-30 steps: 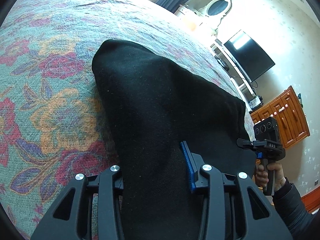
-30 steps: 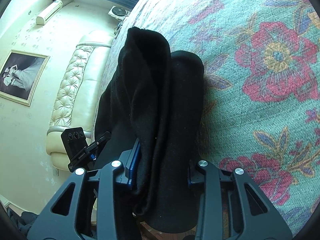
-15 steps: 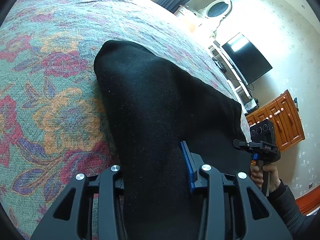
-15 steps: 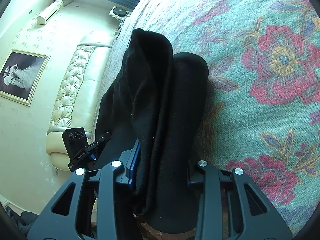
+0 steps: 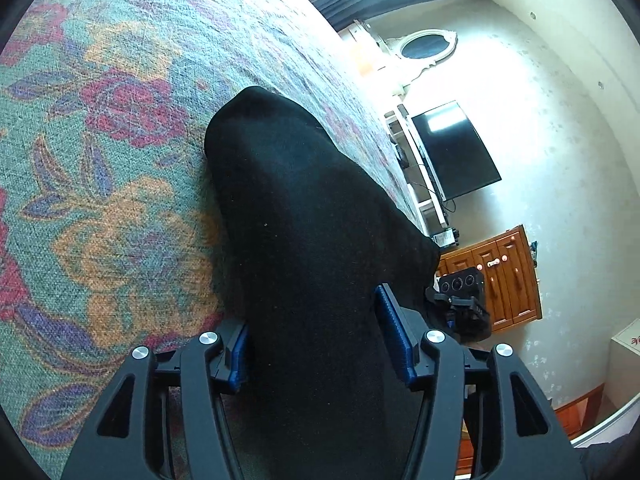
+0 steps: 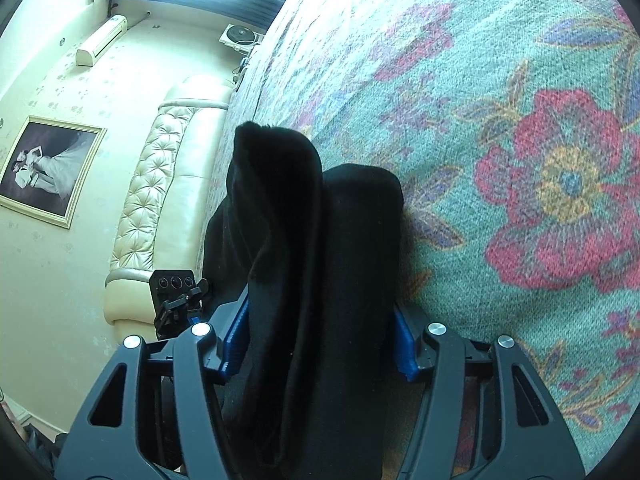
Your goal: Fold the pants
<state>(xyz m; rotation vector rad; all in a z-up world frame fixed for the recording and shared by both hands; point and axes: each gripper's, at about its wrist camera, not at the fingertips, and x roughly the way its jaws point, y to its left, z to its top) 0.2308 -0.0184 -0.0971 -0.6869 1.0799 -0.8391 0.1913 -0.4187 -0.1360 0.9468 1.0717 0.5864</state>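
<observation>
The black pants lie folded on the floral bedspread and run between my blue-padded fingers. My left gripper has its jaws wide apart with the cloth passing between them. In the right wrist view the pants show as two thick folds side by side, one raised higher. My right gripper also has its jaws spread around the cloth. Each gripper shows in the other's view: the right one and the left one, both at the pants' near edge.
The bed's cream tufted headboard is at the left of the right wrist view. A wall TV and a wooden cabinet stand beyond the bed's edge. Bare bedspread lies beside the pants.
Both views have shifted a little and the pants appear shorter and further ahead. In the left wrist view the left blue pad has come into sight beside the cloth.
</observation>
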